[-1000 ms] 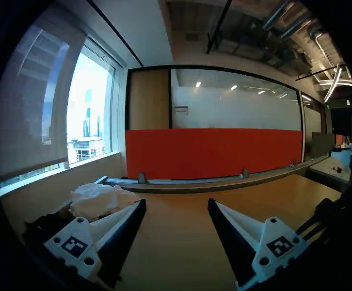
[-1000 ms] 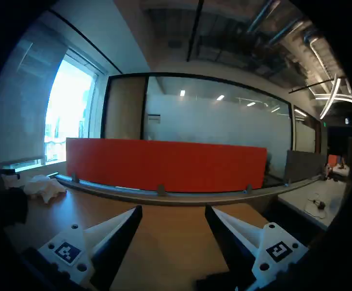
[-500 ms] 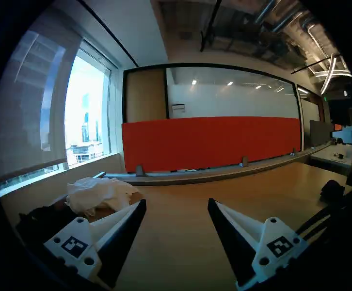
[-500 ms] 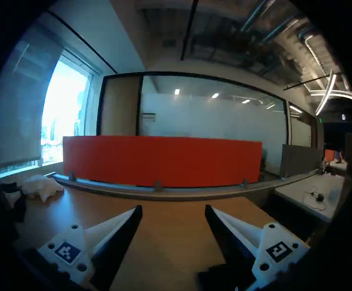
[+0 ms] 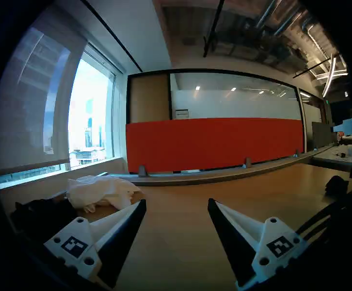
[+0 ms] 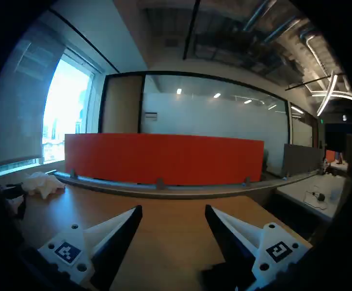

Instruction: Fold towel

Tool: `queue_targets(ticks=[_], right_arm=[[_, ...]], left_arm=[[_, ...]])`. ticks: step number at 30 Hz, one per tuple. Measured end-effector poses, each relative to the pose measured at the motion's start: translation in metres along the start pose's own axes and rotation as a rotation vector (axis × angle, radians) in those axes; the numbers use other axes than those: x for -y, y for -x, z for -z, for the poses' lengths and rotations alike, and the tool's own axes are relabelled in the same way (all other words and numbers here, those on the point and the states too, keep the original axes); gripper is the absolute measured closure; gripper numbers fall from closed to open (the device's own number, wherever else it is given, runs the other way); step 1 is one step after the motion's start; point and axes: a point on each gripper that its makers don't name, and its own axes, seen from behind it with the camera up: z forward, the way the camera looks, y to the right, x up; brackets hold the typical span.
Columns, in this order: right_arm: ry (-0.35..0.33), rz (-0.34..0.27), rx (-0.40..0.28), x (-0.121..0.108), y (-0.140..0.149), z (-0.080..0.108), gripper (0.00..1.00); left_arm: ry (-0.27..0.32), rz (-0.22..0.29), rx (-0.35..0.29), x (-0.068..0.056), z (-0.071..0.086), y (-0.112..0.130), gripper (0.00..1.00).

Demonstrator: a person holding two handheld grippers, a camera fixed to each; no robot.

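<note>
Wooden desk (image 5: 253, 183), a crumpled white towel (image 5: 98, 190) at its window-side end

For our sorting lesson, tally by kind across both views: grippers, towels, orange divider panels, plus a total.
White two-finger grippers: 2 (left gripper, right gripper)
Crumpled white cloth towel: 1
Flat orange divider panel: 1
Total: 4

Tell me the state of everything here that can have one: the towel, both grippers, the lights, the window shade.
Towel: crumpled in a heap on the desk near the window, unfolded, touched by neither gripper.
Left gripper: open, nothing between its fingers.
Right gripper: open, nothing between its fingers.
Ceiling lights: on.
Window shade: lowered over the left pane.
</note>
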Motion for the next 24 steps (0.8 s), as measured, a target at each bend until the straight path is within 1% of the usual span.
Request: queue_targets(ticks=[4, 9, 15, 24], right_arm=[[-0.005, 0.005, -0.001, 0.001, 0.002, -0.002, 0.0], [-0.006, 0.017, 0.008, -0.001, 0.008, -0.006, 0.0], [-0.004, 0.003, -0.002, -0.008, 0.01, -0.009, 0.0], [0.001, 0.0, -0.005, -0.015, 0.016, -0.012, 0.0]], left_arm=[[-0.008, 0.0, -0.009, -0.001, -0.001, 0.003, 0.06], [-0.013, 0.008, -0.017, -0.006, -0.004, 0.009, 0.06], [-0.015, -0.005, -0.025, -0.012, -0.005, 0.016, 0.06], [-0.026, 0.004, -0.033, -0.011, -0.003, 0.026, 0.06]])
